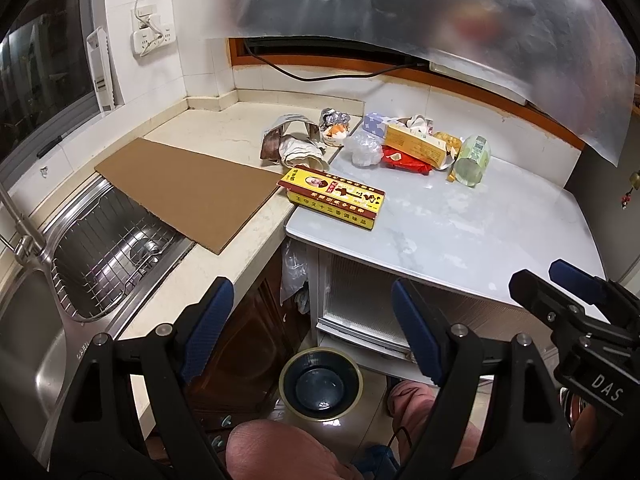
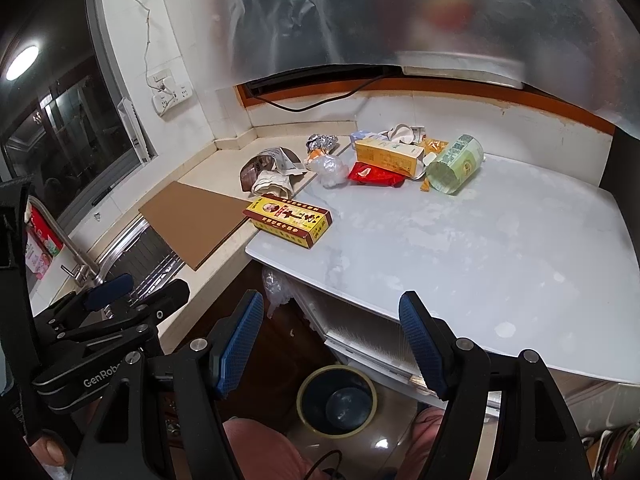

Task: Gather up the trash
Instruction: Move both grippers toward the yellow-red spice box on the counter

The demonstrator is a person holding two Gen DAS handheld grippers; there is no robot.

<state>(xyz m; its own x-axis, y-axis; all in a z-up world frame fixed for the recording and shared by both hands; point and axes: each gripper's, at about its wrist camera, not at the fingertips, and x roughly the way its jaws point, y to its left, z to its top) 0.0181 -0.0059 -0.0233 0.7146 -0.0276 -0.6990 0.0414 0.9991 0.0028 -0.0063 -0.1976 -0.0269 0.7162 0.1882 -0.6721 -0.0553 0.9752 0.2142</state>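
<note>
Trash lies in a heap at the back of the white marble table (image 1: 460, 216) (image 2: 480, 240): a yellow and red box (image 1: 336, 197) (image 2: 289, 219) nearest me, a pale yellow carton (image 1: 416, 145) (image 2: 390, 157), a red wrapper (image 1: 406, 162) (image 2: 374, 175), a green roll (image 1: 474, 160) (image 2: 454, 164), clear crumpled plastic (image 1: 362, 149) (image 2: 330, 169), crumpled foil (image 1: 334, 119) (image 2: 322, 143) and a brown paper bag (image 1: 294, 145) (image 2: 268, 174). A dark round bin (image 1: 321, 380) (image 2: 338, 400) stands on the floor below. My left gripper (image 1: 312, 330) and right gripper (image 2: 332, 340) hang open and empty above the bin, short of the table.
A flat cardboard sheet (image 1: 188, 188) (image 2: 196, 220) covers the beige counter beside a steel sink (image 1: 92, 264) with a wire rack. A foil sheet (image 1: 440, 20) hangs over the back wall. The person's knees (image 1: 276, 452) show at the bottom edge.
</note>
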